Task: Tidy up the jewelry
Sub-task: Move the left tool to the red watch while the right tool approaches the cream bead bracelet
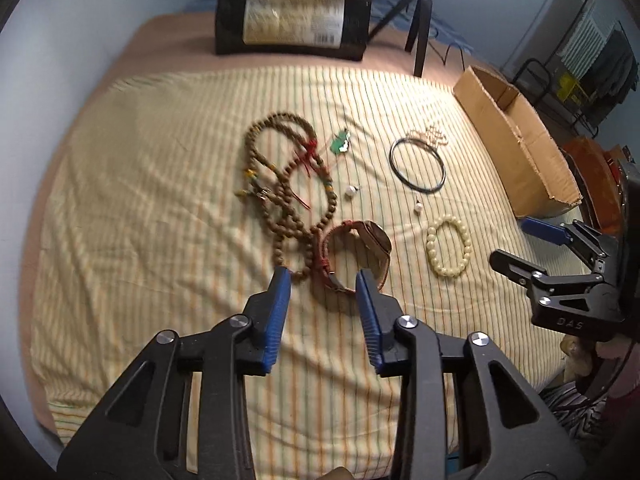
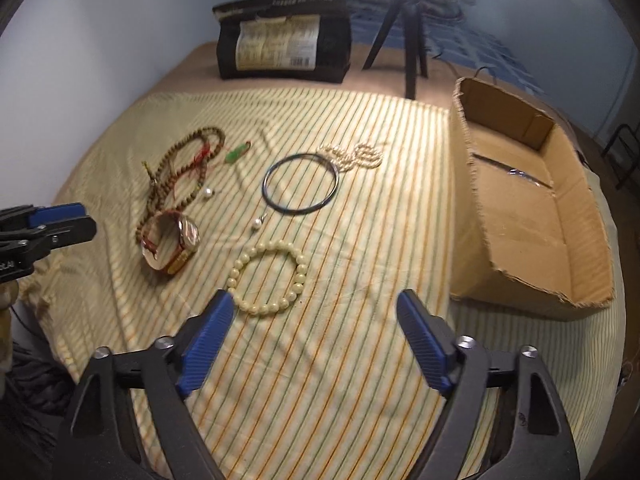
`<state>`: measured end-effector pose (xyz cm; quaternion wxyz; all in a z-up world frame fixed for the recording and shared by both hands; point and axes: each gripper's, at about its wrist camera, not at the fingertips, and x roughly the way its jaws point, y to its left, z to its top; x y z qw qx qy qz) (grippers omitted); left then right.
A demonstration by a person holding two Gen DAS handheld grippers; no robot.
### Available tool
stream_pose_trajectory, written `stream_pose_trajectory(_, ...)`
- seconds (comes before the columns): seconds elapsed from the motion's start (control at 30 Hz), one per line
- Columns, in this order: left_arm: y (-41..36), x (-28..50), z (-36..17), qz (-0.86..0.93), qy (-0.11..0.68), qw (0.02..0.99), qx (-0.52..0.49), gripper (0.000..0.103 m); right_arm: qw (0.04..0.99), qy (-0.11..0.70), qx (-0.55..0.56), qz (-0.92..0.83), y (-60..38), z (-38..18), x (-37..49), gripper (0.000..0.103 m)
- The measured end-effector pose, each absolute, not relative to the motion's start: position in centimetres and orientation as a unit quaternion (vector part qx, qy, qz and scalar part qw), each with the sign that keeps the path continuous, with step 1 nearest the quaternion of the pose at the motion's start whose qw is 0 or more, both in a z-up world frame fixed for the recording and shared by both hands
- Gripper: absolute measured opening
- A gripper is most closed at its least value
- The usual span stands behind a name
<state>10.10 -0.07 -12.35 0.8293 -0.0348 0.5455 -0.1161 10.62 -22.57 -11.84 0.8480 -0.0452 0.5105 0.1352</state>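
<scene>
The jewelry lies spread over a yellow striped cloth (image 2: 360,280) on the bed. The left gripper (image 1: 323,276) hangs low over the near part of the spread with its jaws apart and nothing between them; past its fingertips sits a wristwatch (image 1: 360,256) with a reddish strap, standing on its edge and curled into a loop. Touching the watch on its far left side is a long string of brown wooden beads (image 1: 288,184), heaped in loops with red cord and small green bits tangled in.

The right gripper (image 2: 314,300) also has its jaws wide apart, holding nothing. Just ahead of its left finger lies a cream bead bracelet (image 2: 268,276), flat on the cloth. Beyond it is a thin dark hoop (image 2: 301,182), and touching the hoop's far rim is a bunch of small pale pearls (image 2: 360,156). Two loose pearl pieces lie apart from each other: one (image 2: 257,223) between the hoop and the bracelet, one (image 2: 208,193) beside the brown beads. A small green pendant (image 2: 237,153) rests near the top of the brown beads; its shape is too blurred to tell, possibly a carved stone.

To the right, on the cloth's edge, stands an open cardboard box (image 2: 532,216). At the far end stand a black bag (image 2: 286,46) with a label and a small tripod (image 2: 408,40).
</scene>
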Motion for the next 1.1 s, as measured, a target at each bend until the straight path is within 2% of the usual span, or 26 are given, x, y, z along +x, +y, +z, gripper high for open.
stream_pose_trajectory(0.03, -0.3, 10.4, -12.8, -0.118, 0.551, 0.825, -0.036, 0.027, 0.844, 0.516, -0.052, 0.136, -22.4, -12.2, 10.9, 0.076)
stream_pose_trajectory(0.07, -0.5, 10.7, -13.2, -0.118, 0.557, 0.821, -0.039, 0.023, 0.841, 0.520, -0.056, 0.135, -22.3, -12.6, 11.2, 0.069)
stream_pose_trajectory(0.1, -0.6, 11.0, -13.6, -0.121, 0.562, 0.817, -0.044, 0.022, 0.837, 0.527, -0.056, 0.137, -22.3, -12.9, 11.5, 0.066)
stream_pose_trajectory(0.27, -1.2, 11.9, -15.3, -0.126, 0.583, 0.800, -0.059, 0.019, 0.826, 0.545, -0.037, 0.142, -22.2, -13.6, 12.7, 0.065)
stream_pose_trajectory(0.4, -0.7, 12.8, -16.0, -0.103, 0.588, 0.800, -0.062, 0.019, 0.822, 0.551, -0.033, 0.142, -22.2, -13.8, 13.2, 0.053)
stream_pose_trajectory(0.8, -1.1, 13.8, -17.3, -0.089, 0.595, 0.798, -0.038, 0.019, 0.813, 0.565, -0.033, 0.138, -21.7, -14.9, 14.5, 0.053)
stream_pose_trajectory(0.97, -1.4, 14.4, -17.7, -0.086, 0.593, 0.800, -0.027, 0.011, 0.810, 0.570, -0.036, 0.134, -21.8, -15.6, 14.9, 0.047)
stream_pose_trajectory(1.1, -1.4, 14.7, -18.0, -0.084, 0.593, 0.801, -0.029, 0.010, 0.810, 0.570, -0.033, 0.133, -21.9, -15.8, 15.1, 0.047)
